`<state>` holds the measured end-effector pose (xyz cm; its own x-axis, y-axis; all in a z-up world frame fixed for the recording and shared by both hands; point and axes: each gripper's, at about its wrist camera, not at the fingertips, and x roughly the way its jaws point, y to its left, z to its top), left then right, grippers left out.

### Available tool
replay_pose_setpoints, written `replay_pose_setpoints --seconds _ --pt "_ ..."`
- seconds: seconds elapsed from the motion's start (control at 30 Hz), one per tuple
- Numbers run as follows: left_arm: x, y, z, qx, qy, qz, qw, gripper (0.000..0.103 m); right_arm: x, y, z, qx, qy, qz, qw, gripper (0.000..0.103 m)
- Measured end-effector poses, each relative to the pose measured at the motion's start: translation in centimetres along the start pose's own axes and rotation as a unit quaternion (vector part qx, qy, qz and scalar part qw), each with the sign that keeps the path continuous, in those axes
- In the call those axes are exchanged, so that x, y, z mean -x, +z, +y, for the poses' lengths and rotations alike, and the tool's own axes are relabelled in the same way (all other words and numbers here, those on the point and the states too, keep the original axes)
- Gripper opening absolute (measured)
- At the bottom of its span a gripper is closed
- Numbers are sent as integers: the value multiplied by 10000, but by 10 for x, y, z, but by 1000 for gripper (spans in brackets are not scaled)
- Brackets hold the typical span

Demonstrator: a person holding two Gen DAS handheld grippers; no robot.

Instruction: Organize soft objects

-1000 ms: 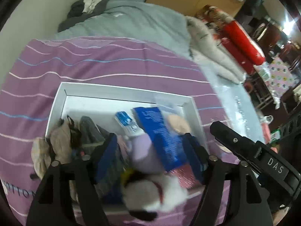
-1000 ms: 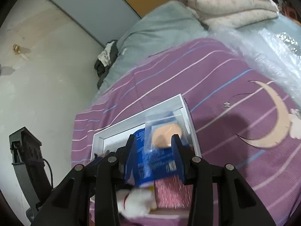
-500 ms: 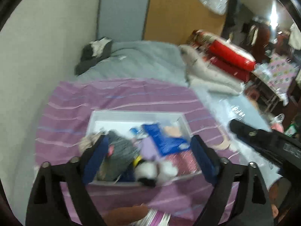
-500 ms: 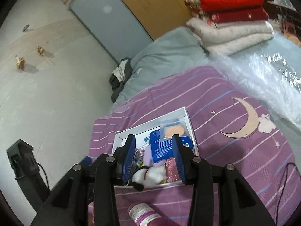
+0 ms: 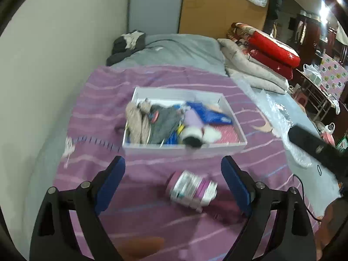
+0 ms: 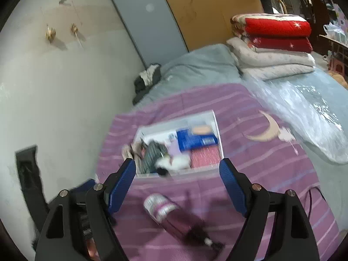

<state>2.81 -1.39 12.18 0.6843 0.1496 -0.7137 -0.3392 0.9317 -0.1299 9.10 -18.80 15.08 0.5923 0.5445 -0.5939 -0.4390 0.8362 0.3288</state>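
— Both tongs have pulled back from the white box since a second ago; it now sits mid-frame, farther off.

— And their state?

— The left tongs are spread wide and empty; the right tongs are opening, nothing between them.

— Which step, then?

— I think a placing is finished. The soft toy lies in the box with the clothes.

— Next?

— Probably the purple bottle, low centre on the bed: come down and close around it.

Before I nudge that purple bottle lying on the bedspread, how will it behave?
The bottle lies on its side, so it will probably roll. The soft purple bedspread may damp that. Its glossy label looks slippery, and the pump end could catch.
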Motion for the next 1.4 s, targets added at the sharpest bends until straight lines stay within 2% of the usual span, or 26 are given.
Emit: replay_pose_setpoints --seconds 0.13,0.23,0.37,0.53,0.6,0.7,0.9,1.03,1.4 --pt "14 -40 5 -117 250 -151 9995 90 -6 -54 -3 145 -507 109 9985 80" --pt "21 -70 5 -443 625 -271 9967 90 -1 -89 -5 321 -685 -128 9971 80" --pt "19 -100 11 -391 743 -272 9961 90 10 -122 -1 536 -901 -636 9925 80" --pt "-3 -109 21 -234 839 109 9961 90 16 -130 18 1036 -940 -876 9863 81" --pt "-2 -110 25 -150 812 102 9965 90 12 -134 27 1280 -890 -798 9845 84" --pt "3 -111 26 -122 891 2 9960 89 -2 -138 37 1600 -949 -441 9815 84" --pt "6 -112 20 -284 899 -92 9955 89 -14 -139 26 1373 -1048 -75 9849 84" --pt "7 -112 16 -402 944 -136 9946 89 -14 -139 19 1207 -1057 -9 9870 84" --pt "2 -113 17 -370 939 -43 9949 89 -16 -139 19 1224 -1033 60 9871 84"
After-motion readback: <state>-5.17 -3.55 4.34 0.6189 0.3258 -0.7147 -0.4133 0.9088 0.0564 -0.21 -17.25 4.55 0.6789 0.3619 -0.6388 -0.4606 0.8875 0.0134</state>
